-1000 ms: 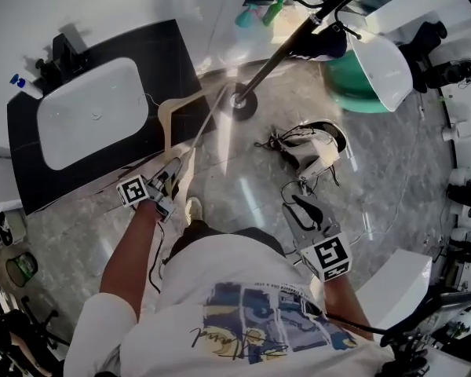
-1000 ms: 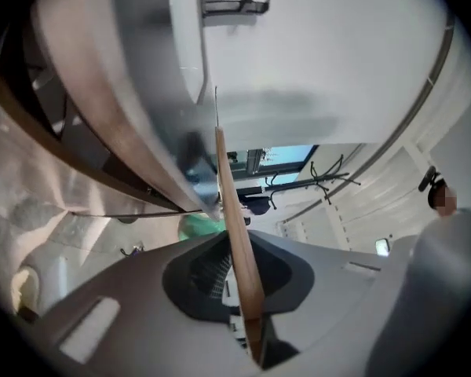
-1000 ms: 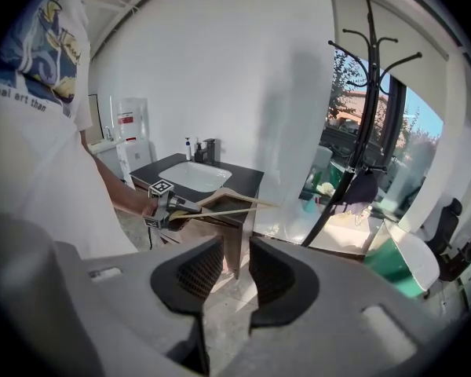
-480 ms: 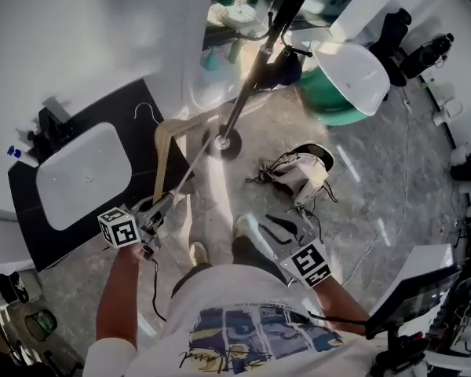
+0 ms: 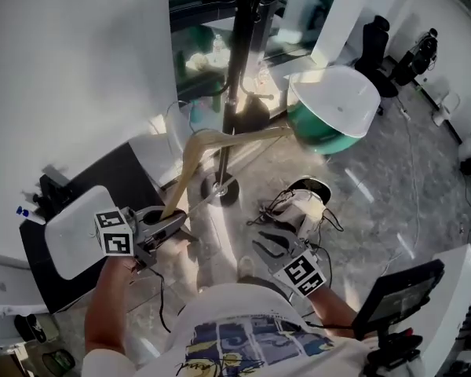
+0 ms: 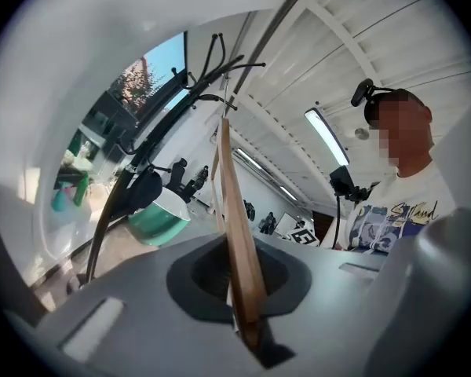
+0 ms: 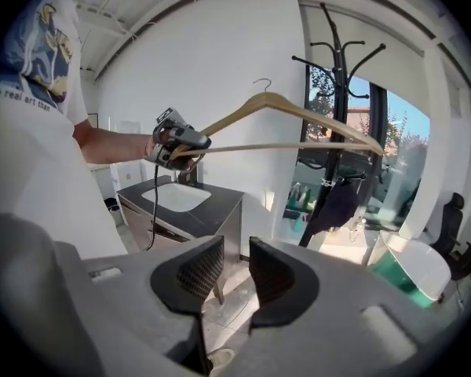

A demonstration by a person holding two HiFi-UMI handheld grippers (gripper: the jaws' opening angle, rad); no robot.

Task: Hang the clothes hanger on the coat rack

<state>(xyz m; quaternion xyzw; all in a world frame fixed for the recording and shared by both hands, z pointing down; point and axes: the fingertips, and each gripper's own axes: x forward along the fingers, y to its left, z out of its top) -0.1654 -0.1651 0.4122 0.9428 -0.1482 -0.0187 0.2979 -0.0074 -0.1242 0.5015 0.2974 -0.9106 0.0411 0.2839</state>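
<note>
**A:** Where is the hanger (image 5: 184, 171)?

**B:** It is up in the air, left of the coat rack (image 5: 237, 69). The left gripper (image 5: 171, 218) holds it by the end of one wooden arm. In the left gripper view the wood rises straight out from between the jaws, which are closed tight on it.

**A:** How does it lie?

**B:** In the right gripper view its wire hook (image 7: 261, 83) is uppermost and rests on no peg. The bottom bar runs about level. The far end of the hanger overlaps the rack's black pole, but I cannot tell whether the two touch.

**A:** And the right gripper (image 5: 268, 246)?

**B:** It is low at the person's right side and tilted toward the floor (image 5: 377, 187). Its two pads stand a narrow gap apart. Nothing is between them, and only floor shows through the gap.

**A:** What does the rack itself carry?

**B:** The curved pegs at the top are bare. A dark cloth (image 7: 334, 203) hangs partway down the pole.

**A:** And the surroundings?

**B:** A white sink (image 5: 71, 238) is set in a dark counter (image 5: 125, 179) beside the left gripper, against the white wall. A white and green tub (image 5: 334, 104) stands to the right of the rack. A pair of shoes (image 5: 302, 203) lies on the grey floor between the rack's round base and the right gripper.
</note>
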